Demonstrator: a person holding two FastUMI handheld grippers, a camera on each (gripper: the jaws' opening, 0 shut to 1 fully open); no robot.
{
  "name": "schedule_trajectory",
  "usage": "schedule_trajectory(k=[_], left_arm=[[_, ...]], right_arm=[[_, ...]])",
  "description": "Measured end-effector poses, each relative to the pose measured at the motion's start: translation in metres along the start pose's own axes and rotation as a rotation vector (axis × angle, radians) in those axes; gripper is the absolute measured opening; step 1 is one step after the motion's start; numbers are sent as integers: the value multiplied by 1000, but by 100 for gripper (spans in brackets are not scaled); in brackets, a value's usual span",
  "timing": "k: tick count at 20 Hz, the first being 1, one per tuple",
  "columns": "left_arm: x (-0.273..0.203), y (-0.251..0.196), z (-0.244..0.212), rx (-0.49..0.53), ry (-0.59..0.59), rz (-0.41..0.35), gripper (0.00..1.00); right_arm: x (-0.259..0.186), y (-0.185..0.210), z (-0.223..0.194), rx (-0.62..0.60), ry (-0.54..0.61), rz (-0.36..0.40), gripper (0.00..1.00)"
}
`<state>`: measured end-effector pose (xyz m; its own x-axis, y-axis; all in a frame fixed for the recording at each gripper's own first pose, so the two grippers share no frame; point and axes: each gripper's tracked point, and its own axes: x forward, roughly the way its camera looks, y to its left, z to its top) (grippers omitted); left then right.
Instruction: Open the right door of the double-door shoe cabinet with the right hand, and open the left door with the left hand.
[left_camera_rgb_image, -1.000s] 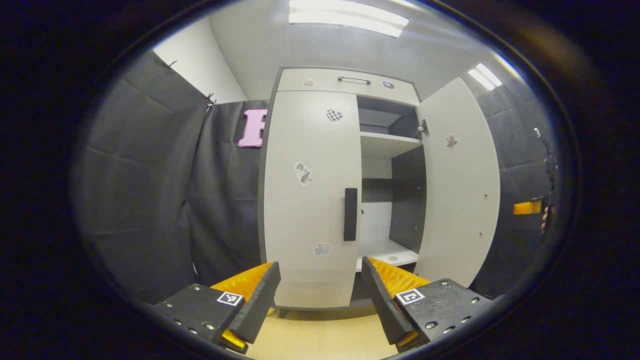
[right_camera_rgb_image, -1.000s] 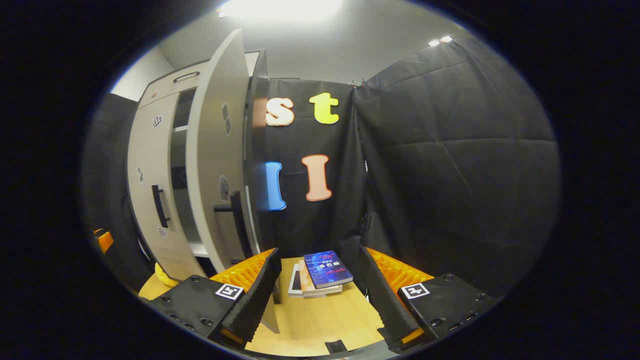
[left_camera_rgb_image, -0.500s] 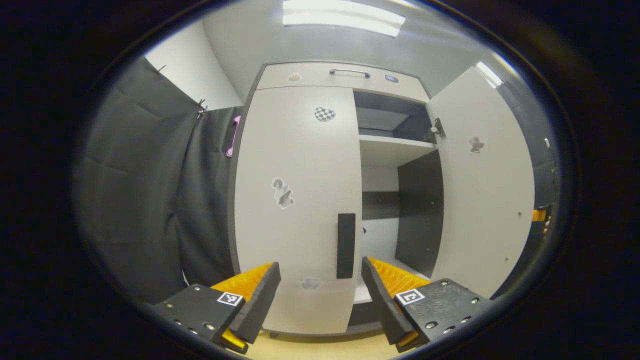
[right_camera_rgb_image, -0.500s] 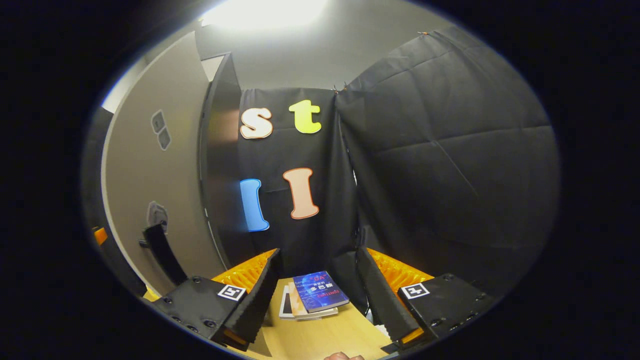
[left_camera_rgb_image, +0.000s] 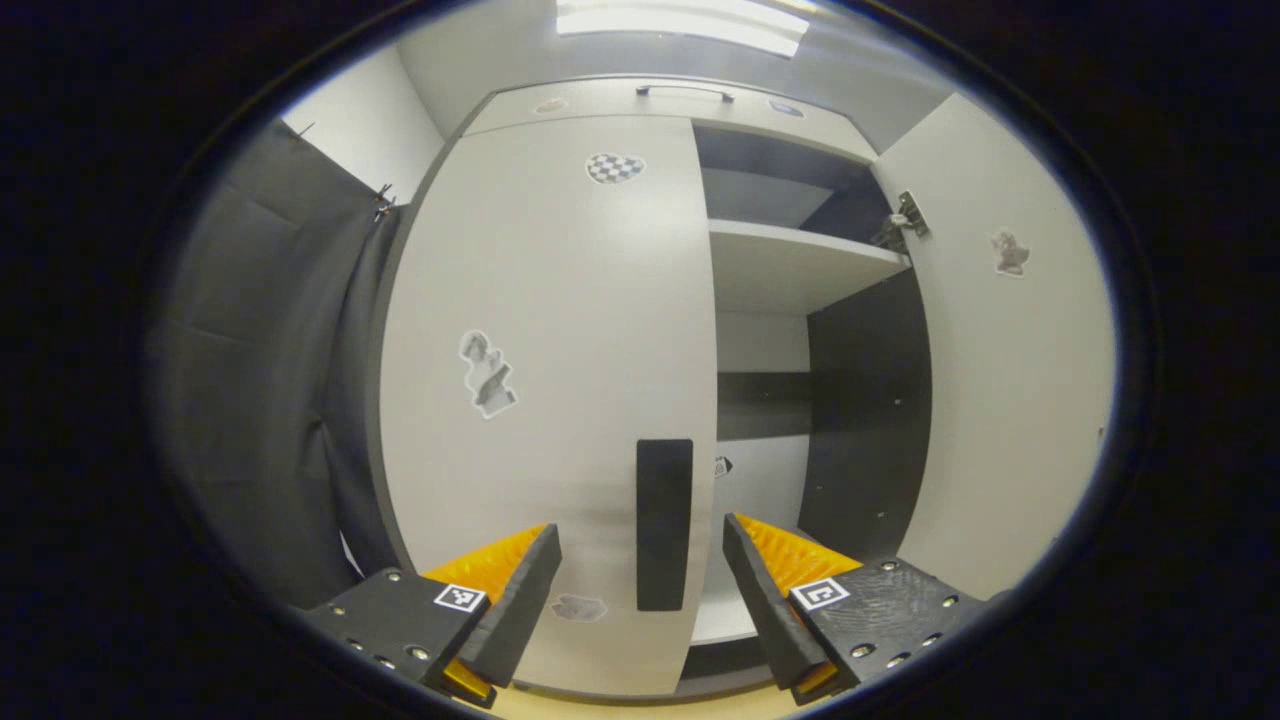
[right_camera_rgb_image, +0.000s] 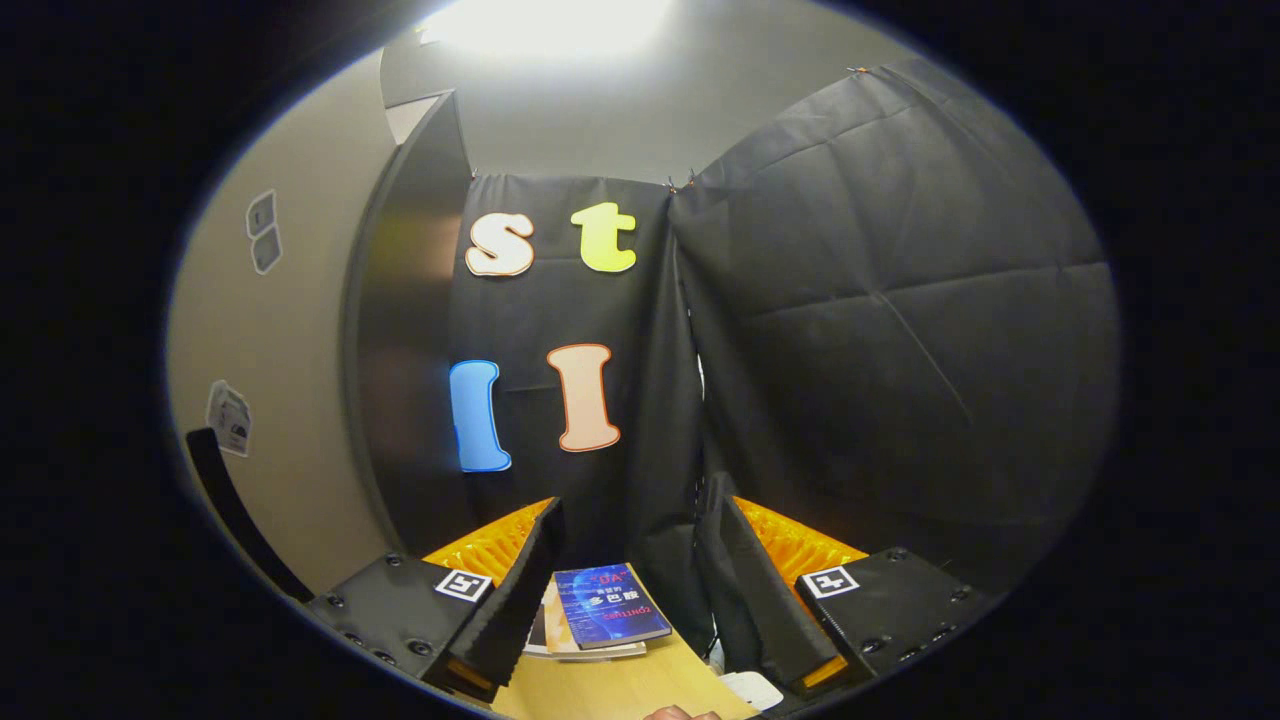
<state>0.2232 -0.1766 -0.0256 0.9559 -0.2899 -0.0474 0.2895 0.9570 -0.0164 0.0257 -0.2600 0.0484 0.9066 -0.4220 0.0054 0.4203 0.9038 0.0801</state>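
Observation:
In the left gripper view the shoe cabinet's pale left door (left_camera_rgb_image: 550, 330) is closed and carries a dark upright handle (left_camera_rgb_image: 664, 524). My left gripper (left_camera_rgb_image: 640, 580) is open, close in front of that handle, which stands between its fingers without touching them. The right door (left_camera_rgb_image: 1010, 380) is swung wide open, baring white shelves (left_camera_rgb_image: 790, 262). In the right gripper view the right door (right_camera_rgb_image: 270, 400) fills the left side with its dark handle (right_camera_rgb_image: 235, 520) at the lower left. My right gripper (right_camera_rgb_image: 635, 590) is open and holds nothing, well to the right of that handle.
A small stack of books (right_camera_rgb_image: 605, 620) lies on the wooden floor (right_camera_rgb_image: 610, 690) between my right gripper's fingers, farther off. Black cloth walls (right_camera_rgb_image: 880, 360) close in the right and back. More black cloth (left_camera_rgb_image: 270, 380) hangs left of the cabinet.
My left gripper has moved in toward the left door until the handle sits between its fingers. My right gripper has drifted away from the open right door, which slid to the left edge.

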Motion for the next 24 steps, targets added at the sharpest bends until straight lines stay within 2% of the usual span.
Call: schedule_trajectory(k=[1, 3, 4, 7, 8, 9, 10, 11, 12, 13, 15, 16, 18, 19, 20, 21, 22, 23, 24], left_arm=[[6, -2, -1, 3, 2, 5, 94], [15, -8, -1, 4, 0, 2, 94], [18, -12, 0, 3, -1, -3, 94], [30, -12, 5, 14, -29, 2, 94], [31, -10, 4, 13, -31, 12, 72], [33, -11, 2, 14, -18, 2, 66], [34, -12, 0, 15, -12, -1, 66], [32, -14, 1, 10, -11, -7, 66], [35, -8, -1, 10, -17, 25, 54], [37, -11, -5, -7, -8, 8, 41], [31, -5, -7, -7, -8, 24, 41], [37, -6, -6, -11, -12, 22, 28], [35, -6, -7, -4, -21, 13, 27], [36, -6, -8, 9, -16, 15, 25], [35, -6, -8, 20, -18, 15, 24], [36, -6, -8, 15, -14, 18, 17], [35, -7, -10, 9, -14, 16, 11], [37, -6, -8, 9, -14, 15, 10], [34, -7, -10, -7, -14, 19, 4]], right_arm=[[7, -2, 0, 3, 0, -3, 92], [19, -5, -1, 9, -2, 3, 92], [25, -7, -2, 8, -4, 8, 97], [43, -6, -6, -9, -5, 22, 97], [46, -6, -8, -10, -3, 25, 97], [50, -5, -10, -7, -2, 31, 97], [54, -4, -11, -3, 1, 37, 97], [58, -5, -12, -1, 3, 36, 92], [61, -8, -14, 1, 7, 34, 96], [64, -7, -14, 9, 6, 37, 96], [67, -5, -11, 37, -2, 49, 97], [68, -5, -13, 46, -2, 54, 97], [69, -9, -18, 46, 10, 53, 97], [68, -9, -19, 46, 15, 52, 92], [67, -8, -20, 51, 16, 54, 92], [65, -7, -20, 59, 17, 58, 92], [64, -4, -22, 67, 18, 65, 97], [61, -2, -23, 70, 20, 70, 97], [59, -2, -25, 70, 21, 73, 97]])
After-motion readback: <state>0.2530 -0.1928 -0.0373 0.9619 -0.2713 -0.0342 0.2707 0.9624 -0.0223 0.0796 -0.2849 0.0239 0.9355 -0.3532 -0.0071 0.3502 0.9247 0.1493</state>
